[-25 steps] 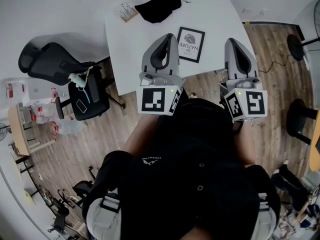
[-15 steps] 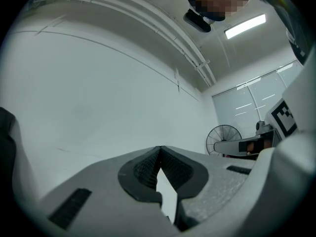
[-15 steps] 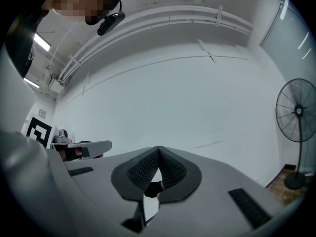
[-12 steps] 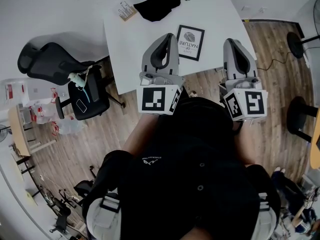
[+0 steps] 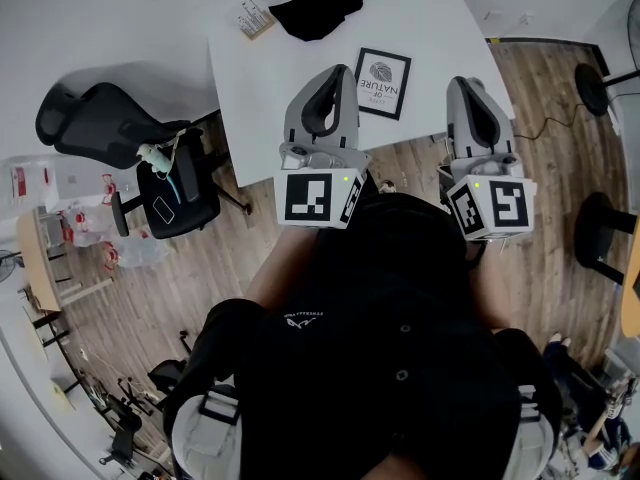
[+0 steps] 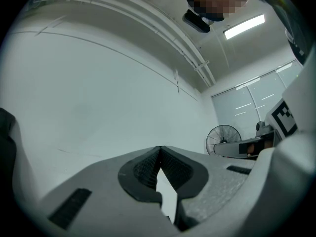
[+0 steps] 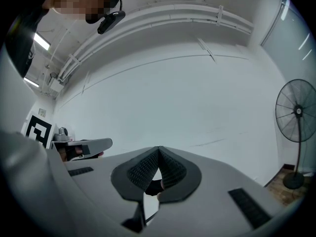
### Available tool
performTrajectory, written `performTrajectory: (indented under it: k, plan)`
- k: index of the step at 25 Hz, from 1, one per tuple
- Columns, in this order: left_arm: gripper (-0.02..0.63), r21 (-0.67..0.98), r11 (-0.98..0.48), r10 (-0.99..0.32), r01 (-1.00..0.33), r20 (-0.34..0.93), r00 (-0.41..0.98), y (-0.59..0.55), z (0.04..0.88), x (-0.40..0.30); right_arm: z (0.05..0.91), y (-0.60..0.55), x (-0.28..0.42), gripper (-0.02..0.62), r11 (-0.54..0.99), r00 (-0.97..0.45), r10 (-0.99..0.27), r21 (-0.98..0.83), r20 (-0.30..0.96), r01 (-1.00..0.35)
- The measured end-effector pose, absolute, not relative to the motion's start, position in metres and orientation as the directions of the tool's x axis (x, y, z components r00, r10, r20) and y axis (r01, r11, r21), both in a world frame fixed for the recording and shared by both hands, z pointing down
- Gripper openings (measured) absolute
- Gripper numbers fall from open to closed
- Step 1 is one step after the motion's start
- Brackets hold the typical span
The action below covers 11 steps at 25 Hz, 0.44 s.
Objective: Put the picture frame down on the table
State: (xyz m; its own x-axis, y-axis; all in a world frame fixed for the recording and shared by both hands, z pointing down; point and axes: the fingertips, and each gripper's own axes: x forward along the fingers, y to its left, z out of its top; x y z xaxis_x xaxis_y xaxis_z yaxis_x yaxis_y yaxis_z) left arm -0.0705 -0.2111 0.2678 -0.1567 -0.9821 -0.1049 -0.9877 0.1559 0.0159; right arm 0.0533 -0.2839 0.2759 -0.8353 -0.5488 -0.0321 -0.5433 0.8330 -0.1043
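The black picture frame (image 5: 381,84), holding a white print with a leaf and lettering, lies flat on the white table (image 5: 260,88) near its front edge. Both grippers are held close to the person's chest and point upward, away from the table. In the head view my left gripper (image 5: 338,72) overlaps the table edge just left of the frame, and my right gripper (image 5: 464,82) is to the frame's right, past the table's corner. The jaws of the left gripper (image 6: 159,148) meet at their tips with nothing between them. The right gripper (image 7: 158,148) looks the same, shut and empty.
A black cloth (image 5: 318,10) and a small card (image 5: 256,21) lie at the table's far side. Two office chairs (image 5: 110,123) stand left of the table on the wood floor. A standing fan (image 7: 296,127) is by the white wall.
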Motion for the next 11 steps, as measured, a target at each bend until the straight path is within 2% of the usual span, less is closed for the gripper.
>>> performTrajectory:
  k: [11]
  plan:
    - [0.008, 0.007, 0.145, -0.983, -0.989, -0.113, -0.145, -0.2134, 0.2651, -0.0696, 0.2771, -0.2802, 0.0485, -0.002, 0.836, -0.839, -0.544, -0.101, -0.020, -0.539]
